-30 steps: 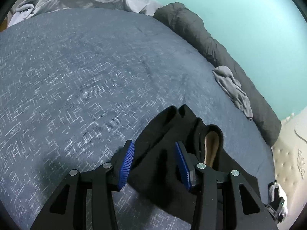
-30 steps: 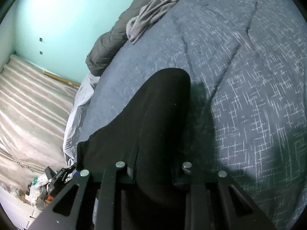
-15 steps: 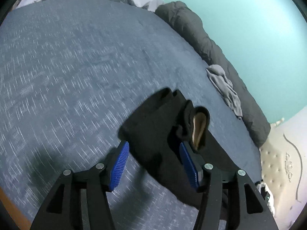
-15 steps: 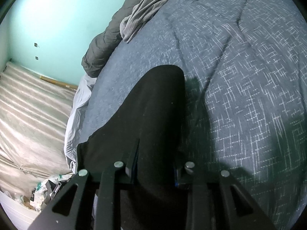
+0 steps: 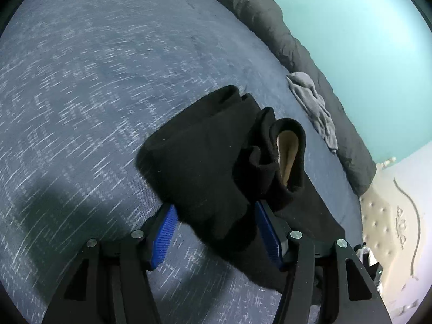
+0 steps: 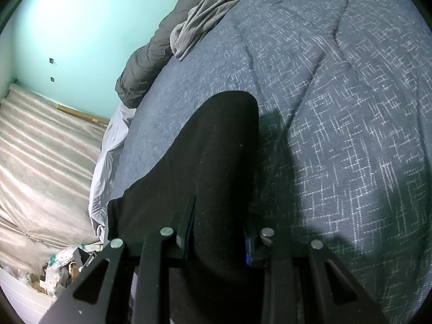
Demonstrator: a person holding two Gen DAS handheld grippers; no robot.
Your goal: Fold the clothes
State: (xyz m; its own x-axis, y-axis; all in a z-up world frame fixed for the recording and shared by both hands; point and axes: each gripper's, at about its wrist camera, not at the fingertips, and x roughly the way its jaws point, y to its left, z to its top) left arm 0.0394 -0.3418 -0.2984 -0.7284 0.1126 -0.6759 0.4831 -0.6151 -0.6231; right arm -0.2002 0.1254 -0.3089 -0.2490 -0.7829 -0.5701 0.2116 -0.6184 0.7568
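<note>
A black garment (image 5: 205,162) lies bunched on the blue patterned bedspread (image 5: 94,81), with a cuff turned out to show tan lining (image 5: 287,154). My left gripper (image 5: 216,208) hovers over its near end. Its blue pads (image 5: 164,237) are opening; the cloth lies between them, and the left pad stands apart from it. In the right wrist view the same black garment (image 6: 216,148) stretches away over the bedspread (image 6: 337,108). My right gripper (image 6: 218,224) is shut on it, and the cloth covers most of both fingers.
A crumpled grey cloth (image 5: 313,102) (image 6: 208,13) rests against a rolled dark grey duvet (image 5: 270,27) along the teal wall. A tufted beige headboard (image 5: 383,216) is at the right. Beyond the bed's edge are a white sheet (image 6: 113,140) and floor clutter (image 6: 62,267).
My left gripper's jaws have spread wider, and it has moved forward and down onto the black garment, which now looms larger. The right gripper keeps its hold and has barely moved.
</note>
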